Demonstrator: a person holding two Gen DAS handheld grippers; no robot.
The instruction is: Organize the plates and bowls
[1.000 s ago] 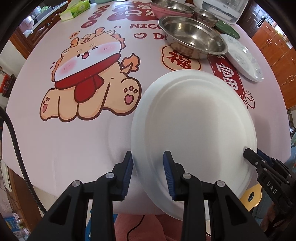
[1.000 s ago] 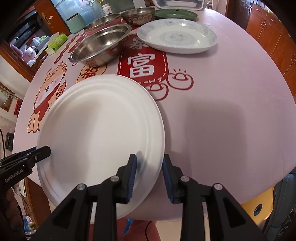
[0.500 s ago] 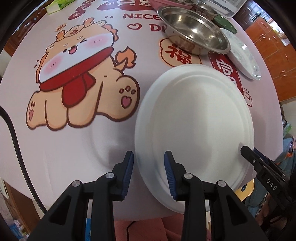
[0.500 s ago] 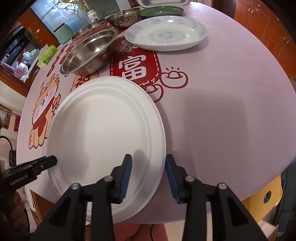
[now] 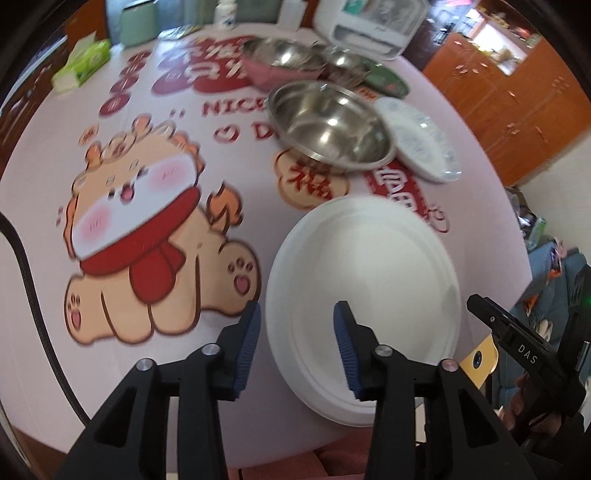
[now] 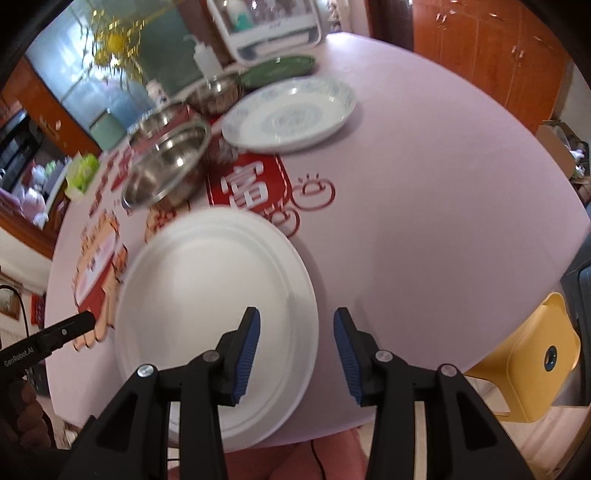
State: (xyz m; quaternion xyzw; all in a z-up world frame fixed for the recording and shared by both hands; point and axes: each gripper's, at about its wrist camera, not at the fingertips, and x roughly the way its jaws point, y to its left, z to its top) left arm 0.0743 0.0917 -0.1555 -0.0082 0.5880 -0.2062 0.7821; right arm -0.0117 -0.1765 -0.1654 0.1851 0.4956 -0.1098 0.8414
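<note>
A large white plate (image 5: 364, 302) (image 6: 214, 295) lies flat near the table's front edge. My left gripper (image 5: 297, 321) hovers over its left rim. Its jaws are opening; the rim shows between them, but the pads do not press on it. My right gripper (image 6: 295, 325) stands open above the right rim, also clear of it. Each gripper's tip shows in the other's view: the right gripper (image 5: 480, 302) and the left gripper (image 6: 79, 321). Behind the plate stand a steel bowl (image 5: 332, 125) (image 6: 166, 166) and a blue-patterned plate (image 5: 421, 136) (image 6: 291, 114).
Further back are a pink-sided steel bowl (image 5: 280, 61), a small steel bowl (image 6: 218, 92), a green plate (image 6: 279, 68), a white appliance (image 5: 369, 22) and a green tissue pack (image 5: 83, 62). A yellow stool (image 6: 524, 354) stands beside the round table (image 6: 424, 240).
Both grippers have widened their jaws and lifted off the white plate's rims. The plate now rests on the table, and both views have tilted up toward the back.
</note>
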